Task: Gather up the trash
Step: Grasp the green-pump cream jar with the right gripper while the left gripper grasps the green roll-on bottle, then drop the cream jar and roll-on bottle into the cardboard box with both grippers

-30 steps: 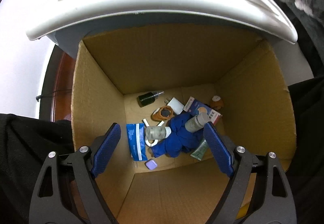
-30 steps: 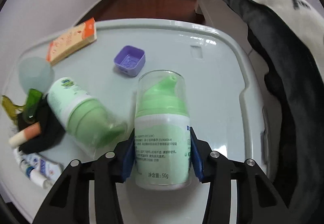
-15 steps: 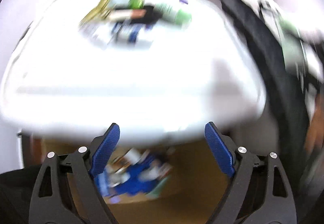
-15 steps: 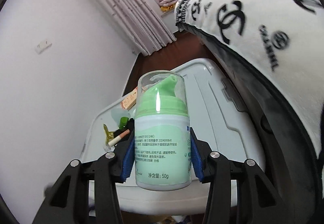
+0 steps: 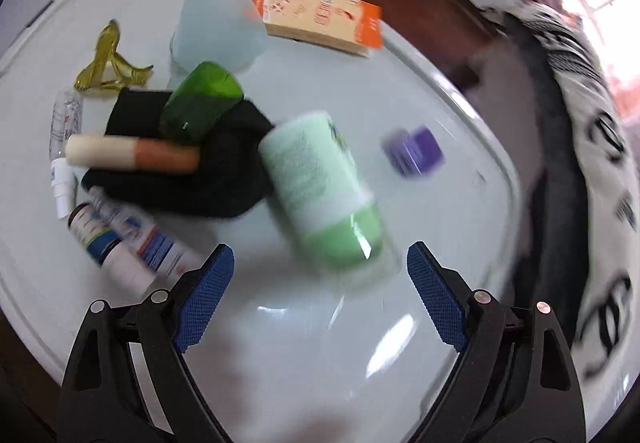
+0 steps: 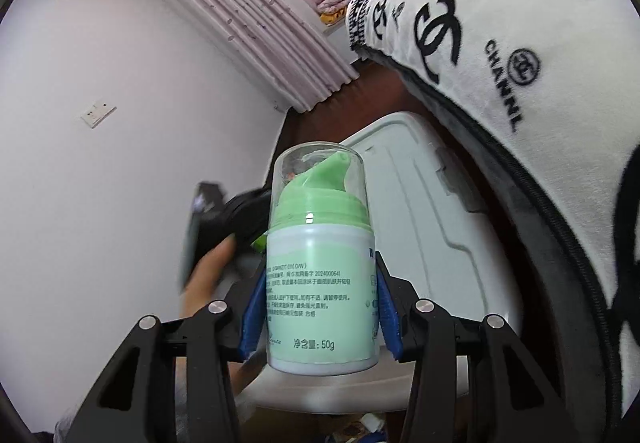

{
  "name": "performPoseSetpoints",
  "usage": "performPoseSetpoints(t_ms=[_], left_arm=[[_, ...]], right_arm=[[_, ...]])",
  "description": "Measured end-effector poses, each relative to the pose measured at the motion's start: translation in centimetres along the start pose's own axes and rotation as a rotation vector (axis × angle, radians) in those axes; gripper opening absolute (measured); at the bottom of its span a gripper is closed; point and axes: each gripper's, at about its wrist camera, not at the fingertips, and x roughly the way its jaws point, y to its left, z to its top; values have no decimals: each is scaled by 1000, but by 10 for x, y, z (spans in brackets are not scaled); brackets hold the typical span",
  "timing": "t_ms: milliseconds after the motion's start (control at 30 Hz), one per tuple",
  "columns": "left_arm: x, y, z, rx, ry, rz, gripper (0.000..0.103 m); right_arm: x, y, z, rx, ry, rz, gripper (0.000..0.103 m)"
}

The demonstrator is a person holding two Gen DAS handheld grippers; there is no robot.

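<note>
A: L gripper (image 5: 318,279)?
B: Jaws wide apart, empty, above white lid (image 5: 420,171). Lying green bottle (image 5: 324,195) just ahead betw. the tips, blurred.
A: Other trash on lid?
B: Orange box (image 5: 320,17), purple cap (image 5: 414,151), black cloth (image 5: 192,171) w/ green cap (image 5: 200,107) and tube (image 5: 132,155) on it.
A: R gripper (image 6: 318,307)?
B: Clamped on upright pump bottle (image 6: 320,283), held in the air, lid behind.

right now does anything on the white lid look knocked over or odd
Yes: the green pump bottle lies on its side beside the black cloth, with a green cap and a lip balm stick resting on that cloth.
</note>
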Motion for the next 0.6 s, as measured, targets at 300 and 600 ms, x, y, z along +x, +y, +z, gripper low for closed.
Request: performPoseSetpoints(t_ms=[300, 600], left_arm=[[36, -11, 16, 35, -84, 212, 71], [-5, 38, -8, 281, -116, 44, 48]], right_arm=[[-4, 12, 0, -65, 7, 17, 47], [-3, -4, 2, -23, -37, -80, 47]])
